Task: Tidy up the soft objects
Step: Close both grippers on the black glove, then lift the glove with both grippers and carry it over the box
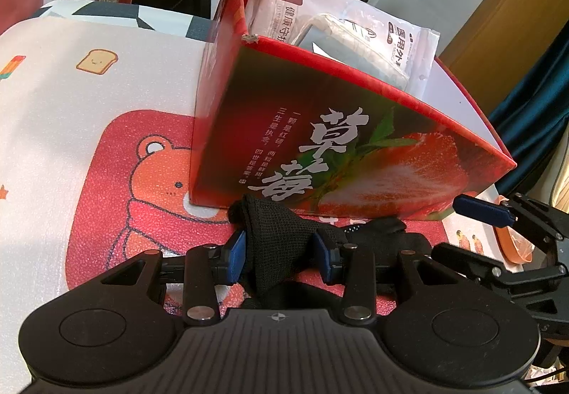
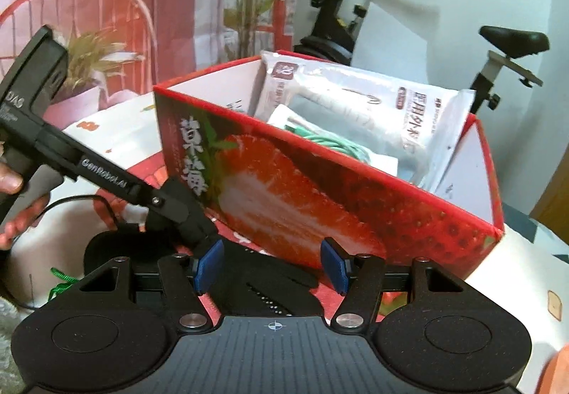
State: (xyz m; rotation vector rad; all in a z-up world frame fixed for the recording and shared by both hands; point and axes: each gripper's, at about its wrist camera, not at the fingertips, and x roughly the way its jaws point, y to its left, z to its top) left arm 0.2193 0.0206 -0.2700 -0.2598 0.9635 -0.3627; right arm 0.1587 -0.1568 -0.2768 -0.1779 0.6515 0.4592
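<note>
Currently, packets (image 2: 359, 109) and a green cord (image 2: 330, 141) sit in the box (image 1: 348, 148), while the left tool (image 1: 281, 251) clamps a black glove (image 1: 274, 234) on the counter before it, unboxed; right tool (image 2: 272, 264) stands apart, empty.

A red box (image 1: 341, 145) printed with a cut strawberry and pale characters. At its seven o'clock, black mesh fabric (image 1: 274, 237) between blue pads (image 1: 237, 251). The mat (image 1: 106, 180) is white with an orange bear.
</note>
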